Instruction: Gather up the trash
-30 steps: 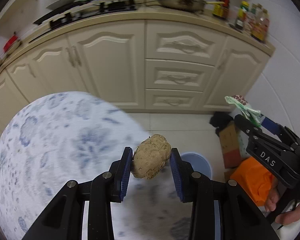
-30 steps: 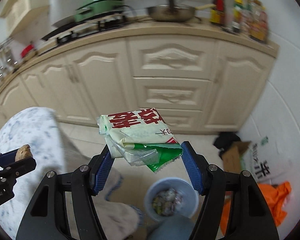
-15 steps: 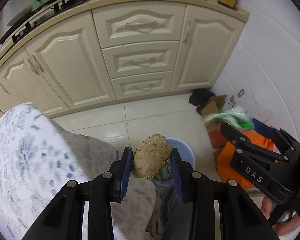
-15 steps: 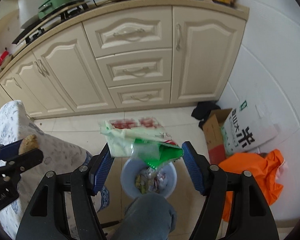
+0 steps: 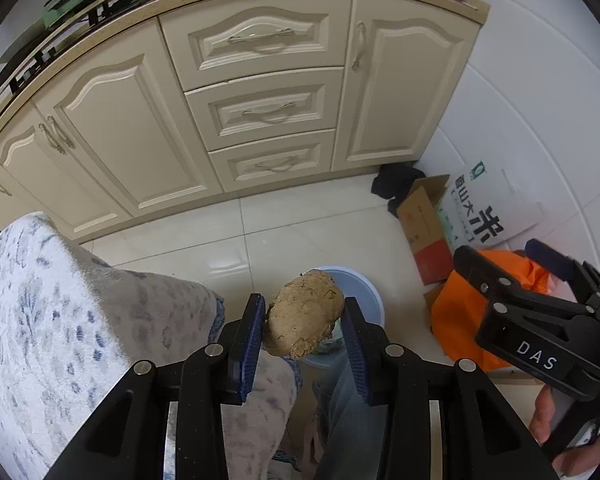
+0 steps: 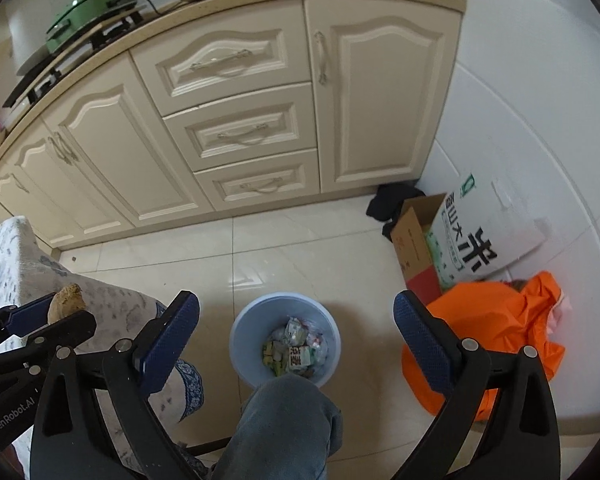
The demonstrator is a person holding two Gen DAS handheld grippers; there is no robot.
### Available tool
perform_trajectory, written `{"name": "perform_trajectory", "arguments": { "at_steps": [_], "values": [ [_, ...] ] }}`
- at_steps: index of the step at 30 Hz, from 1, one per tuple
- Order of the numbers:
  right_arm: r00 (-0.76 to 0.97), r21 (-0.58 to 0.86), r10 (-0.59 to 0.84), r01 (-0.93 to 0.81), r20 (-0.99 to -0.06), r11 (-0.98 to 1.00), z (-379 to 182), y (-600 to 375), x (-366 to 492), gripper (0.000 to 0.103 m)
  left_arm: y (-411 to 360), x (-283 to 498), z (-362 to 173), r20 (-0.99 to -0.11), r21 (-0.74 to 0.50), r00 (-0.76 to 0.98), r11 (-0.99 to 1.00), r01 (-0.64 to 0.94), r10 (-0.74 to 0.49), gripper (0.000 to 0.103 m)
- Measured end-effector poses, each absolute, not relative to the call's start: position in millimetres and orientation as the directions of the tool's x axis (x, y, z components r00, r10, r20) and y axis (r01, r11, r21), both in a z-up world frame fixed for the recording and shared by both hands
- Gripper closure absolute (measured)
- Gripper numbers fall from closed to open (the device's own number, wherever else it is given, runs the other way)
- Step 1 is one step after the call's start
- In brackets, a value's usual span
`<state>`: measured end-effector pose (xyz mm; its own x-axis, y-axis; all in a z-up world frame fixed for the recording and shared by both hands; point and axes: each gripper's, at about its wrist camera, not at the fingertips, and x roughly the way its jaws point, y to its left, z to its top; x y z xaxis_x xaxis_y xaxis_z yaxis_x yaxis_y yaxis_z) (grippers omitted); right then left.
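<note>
Gripping a lumpy brown root [image 5: 305, 314], looks like ginger or a potato, the left hand-held gripper [image 5: 305, 330] has both blue pads pressed on its sides and holds it above the near rim of the pale blue trash bin [image 6: 242, 334] on the tiled floor [image 6: 312, 264]. Right hand-held gripper [image 6: 296, 338] has its jaws opening, already wide, nothing between them; it points down over the bin. Bin holds wrappers, incl. a green-white packet with red print [image 6: 299, 356]. A knee in jeans [image 6: 284, 416] covers the bin's near edge. Table with blue-flowered cloth [image 6: 16, 264] sits left of the bin. Right of it: orange bag [image 6: 496, 320], cardboard box [image 6: 414, 240], white rice sack [image 6: 484, 232] against the wall.
</note>
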<state>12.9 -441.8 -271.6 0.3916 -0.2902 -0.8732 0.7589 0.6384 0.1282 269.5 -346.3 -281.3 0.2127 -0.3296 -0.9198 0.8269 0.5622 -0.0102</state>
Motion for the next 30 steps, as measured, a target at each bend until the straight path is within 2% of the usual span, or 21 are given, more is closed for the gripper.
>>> {"name": "perform_trajectory", "arguments": {
  "at_steps": [2,3,4,15,30],
  "values": [
    [0.386,0.131,-0.286,0.765,-0.877,0.63,-273.9,-444.2,9.0,0.004,-345.4,265.7,-279.5,-0.912,-0.033,0.197,0.541,0.84,-0.36,0.056],
    [0.38,0.128,-0.287,0.768,-0.879,0.627,-275.0,-445.1,7.1,0.004,-345.3,264.2,-278.7,-0.91,-0.032,0.197,0.535,0.844,-0.365,0.036],
    [0.376,0.126,-0.287,0.771,-0.881,0.625,-275.6,-445.6,5.8,0.004,-344.0,262.9,-277.4,-0.905,-0.02,0.211,0.534,0.845,-0.368,0.023],
    [0.358,0.148,-0.261,0.797,-0.897,0.585,-283.6,-451.3,-10.5,0.004,-331.4,250.2,-272.3,-0.89,0.006,0.245,0.528,0.849,-0.384,0.023],
    [0.466,0.237,-0.241,0.752,-0.851,0.615,-249.6,-435.5,-20.4,0.001,-294.2,231.1,-246.3,-0.882,0.002,0.299,0.63,0.776,-0.365,0.023]
  ]
}}
